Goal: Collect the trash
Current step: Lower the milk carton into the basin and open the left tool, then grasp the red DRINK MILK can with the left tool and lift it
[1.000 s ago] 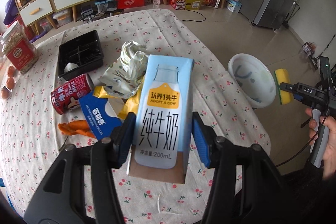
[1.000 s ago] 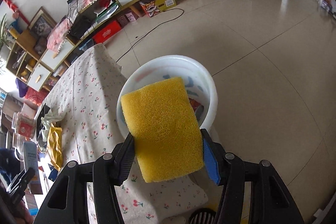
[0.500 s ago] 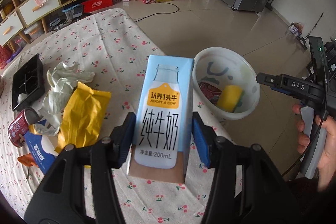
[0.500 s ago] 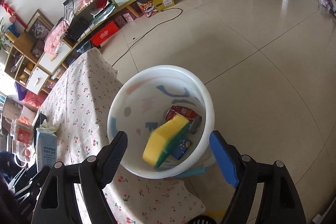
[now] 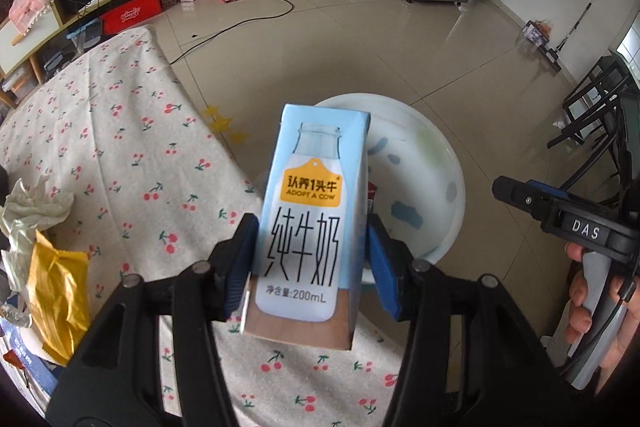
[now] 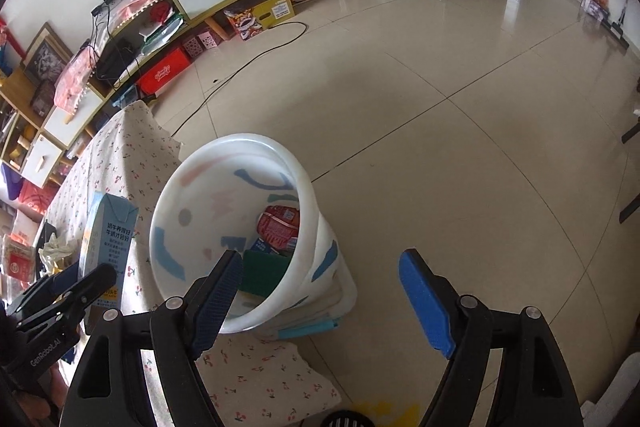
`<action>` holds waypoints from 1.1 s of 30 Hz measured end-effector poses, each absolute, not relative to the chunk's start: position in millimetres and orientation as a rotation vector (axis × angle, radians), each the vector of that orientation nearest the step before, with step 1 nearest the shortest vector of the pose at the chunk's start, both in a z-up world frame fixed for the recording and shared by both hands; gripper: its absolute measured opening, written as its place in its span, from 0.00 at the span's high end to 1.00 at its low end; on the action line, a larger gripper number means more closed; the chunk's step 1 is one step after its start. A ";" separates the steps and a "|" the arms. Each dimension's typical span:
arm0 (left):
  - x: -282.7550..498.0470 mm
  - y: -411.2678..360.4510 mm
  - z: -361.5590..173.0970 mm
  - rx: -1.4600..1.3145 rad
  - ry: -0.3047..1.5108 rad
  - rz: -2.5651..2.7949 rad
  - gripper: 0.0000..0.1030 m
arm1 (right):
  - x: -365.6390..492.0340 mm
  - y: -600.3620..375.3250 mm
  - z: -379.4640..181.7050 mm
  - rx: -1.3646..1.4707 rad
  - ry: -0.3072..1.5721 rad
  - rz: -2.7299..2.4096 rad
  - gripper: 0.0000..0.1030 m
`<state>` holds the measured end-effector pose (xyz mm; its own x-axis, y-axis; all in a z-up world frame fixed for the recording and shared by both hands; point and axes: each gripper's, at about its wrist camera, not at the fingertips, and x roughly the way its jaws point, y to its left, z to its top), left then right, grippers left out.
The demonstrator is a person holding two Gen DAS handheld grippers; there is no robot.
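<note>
My table (image 5: pixel 132 131), under its cherry-print cloth, carries a crumpled white paper (image 5: pixel 30 205) near its left edge, a yellow wrapper (image 5: pixel 60 291) just in front of that paper, and a blue packet (image 5: pixel 24 367) beside the wrapper. The white bucket (image 6: pixel 304 195) stands on the tiled floor (image 6: pixel 440 107), against the table's corner.

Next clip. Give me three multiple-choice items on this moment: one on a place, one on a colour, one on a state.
1. Where does the white bin stand?
A. on the table
B. on the floor beside the table
C. on a shelf

2. What colour is the wrapper lying on the tablecloth?
A. yellow
B. purple
C. black

3. What is the state of the left tool?
A. open and empty
B. shut on the milk carton
C. shut on a sponge

Key: 1 B, the bin sits on the tiles by the table's edge; 2 A, it is plainly yellow; 3 B, both pads press the carton's sides.
</note>
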<state>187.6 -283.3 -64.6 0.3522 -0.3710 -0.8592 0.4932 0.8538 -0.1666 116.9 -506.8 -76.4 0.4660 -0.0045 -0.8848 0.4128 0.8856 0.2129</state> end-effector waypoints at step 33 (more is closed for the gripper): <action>162.1 -114.1 -14.7 0.130 0.953 -0.281 0.01 | 126.3 -428.9 -39.6 0.341 1.032 -0.218 0.18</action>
<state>162.1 -114.1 -14.7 0.5460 -0.1797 -0.8183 0.2936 0.9558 -0.0140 126.3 -428.9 -39.6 0.4981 -0.0167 -0.8669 0.3346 0.9261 0.1744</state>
